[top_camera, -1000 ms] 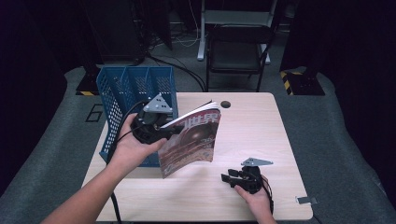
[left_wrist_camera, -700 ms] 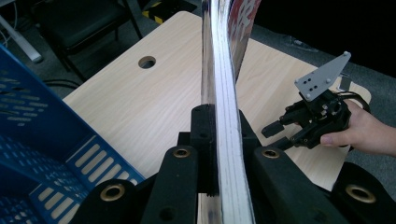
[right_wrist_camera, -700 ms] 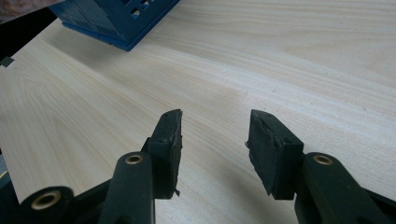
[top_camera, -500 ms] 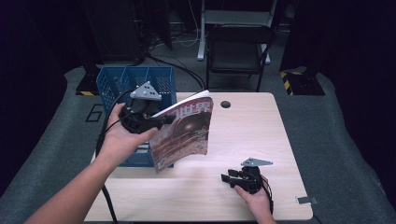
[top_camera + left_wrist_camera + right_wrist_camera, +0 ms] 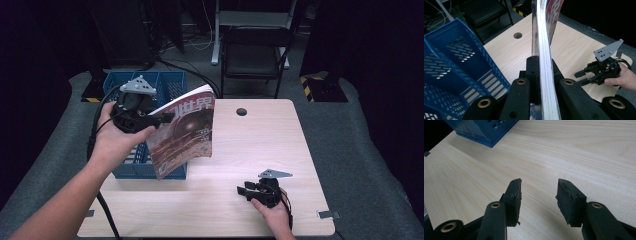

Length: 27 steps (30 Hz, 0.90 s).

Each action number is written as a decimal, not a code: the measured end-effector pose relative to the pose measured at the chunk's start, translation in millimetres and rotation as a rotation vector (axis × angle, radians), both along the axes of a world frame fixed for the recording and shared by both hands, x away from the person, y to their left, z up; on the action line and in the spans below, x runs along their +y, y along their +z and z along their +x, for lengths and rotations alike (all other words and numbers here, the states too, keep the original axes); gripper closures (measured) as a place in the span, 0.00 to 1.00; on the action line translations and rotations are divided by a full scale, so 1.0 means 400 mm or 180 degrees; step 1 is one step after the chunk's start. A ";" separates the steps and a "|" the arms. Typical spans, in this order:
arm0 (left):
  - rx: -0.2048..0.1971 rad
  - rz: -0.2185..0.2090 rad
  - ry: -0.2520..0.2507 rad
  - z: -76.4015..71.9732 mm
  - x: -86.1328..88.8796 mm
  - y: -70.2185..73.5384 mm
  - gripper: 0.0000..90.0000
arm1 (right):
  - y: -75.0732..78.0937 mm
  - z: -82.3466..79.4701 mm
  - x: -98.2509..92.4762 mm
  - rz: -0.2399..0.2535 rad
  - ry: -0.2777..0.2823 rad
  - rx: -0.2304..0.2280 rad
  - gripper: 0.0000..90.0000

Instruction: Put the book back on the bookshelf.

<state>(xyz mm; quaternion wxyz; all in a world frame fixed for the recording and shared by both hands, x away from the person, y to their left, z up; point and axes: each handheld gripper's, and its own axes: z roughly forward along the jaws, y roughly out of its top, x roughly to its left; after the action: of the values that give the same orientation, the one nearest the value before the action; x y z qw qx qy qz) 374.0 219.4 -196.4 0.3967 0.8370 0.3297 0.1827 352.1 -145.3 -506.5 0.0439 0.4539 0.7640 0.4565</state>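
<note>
The left gripper (image 5: 167, 117), held up in the person's left hand (image 5: 117, 142), has its two black jaws pressed together on the edge of a magazine (image 5: 184, 132), pinching it. In the left gripper view the magazine (image 5: 543, 50) runs straight out from between the jaws, seen edge-on: a thin stack of pale page edges, slightly bowed, with a strip of red-and-white cover on the far side. From the high view its glossy cover faces the room, hanging out and down from the jaws in the air. The cover is reddish brown with a large dark rounded shape in the middle and bold white characters across the top; the lower corner droops toward the table.

Just below and behind the left gripper stands a blue plastic basket (image 5: 170, 85) with slotted walls and inner dividers, sitting at the table's edge. The magazine's lower part hangs in front of the basket's near corner.

Farther out, across the light wooden table (image 5: 260, 145), the right gripper (image 5: 244, 191) rests low on the tabletop in the person's right hand (image 5: 272, 215). Its jaws are spread apart with nothing between them, bare wood showing in the gap.
</note>
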 end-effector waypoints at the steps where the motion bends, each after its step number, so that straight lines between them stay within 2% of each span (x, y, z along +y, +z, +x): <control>1: 0.0005 -0.0008 0.0016 0.001 0.005 0.002 0.93 | 0.000 0.000 0.000 0.0001 -0.0001 0.0002 0.60; 3: -0.0012 0.0027 0.0043 0.005 0.016 0.008 0.93 | 0.000 0.000 0.000 0.0000 0.0003 -0.0003 0.60; 9: -0.0025 -0.0005 0.0191 0.011 0.047 0.020 0.93 | 0.001 0.002 0.000 0.0005 0.0007 -0.0018 0.60; 12: -0.0036 -0.0028 0.0272 0.013 0.062 0.024 0.93 | 0.002 -0.001 0.003 0.0014 -0.0024 0.0019 0.60; 16: -0.0044 -0.0012 0.0364 0.015 0.082 0.029 0.93 | 0.002 -0.001 0.004 0.0007 -0.0003 0.0022 0.60; 22: -0.0069 -0.0091 0.0534 0.022 0.114 0.037 0.93 | 0.000 0.002 0.005 0.0004 0.0007 -0.0010 0.60; 27: -0.0078 -0.0092 0.0658 0.029 0.145 0.044 0.93 | 0.000 0.004 0.006 -0.0005 0.0023 -0.0008 0.60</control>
<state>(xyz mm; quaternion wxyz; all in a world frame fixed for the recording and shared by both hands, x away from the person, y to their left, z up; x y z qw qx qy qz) 385.6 277.6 -178.6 0.3918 0.7904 0.4121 0.2280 353.6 -142.9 -506.6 0.0436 0.4505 0.7659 0.4566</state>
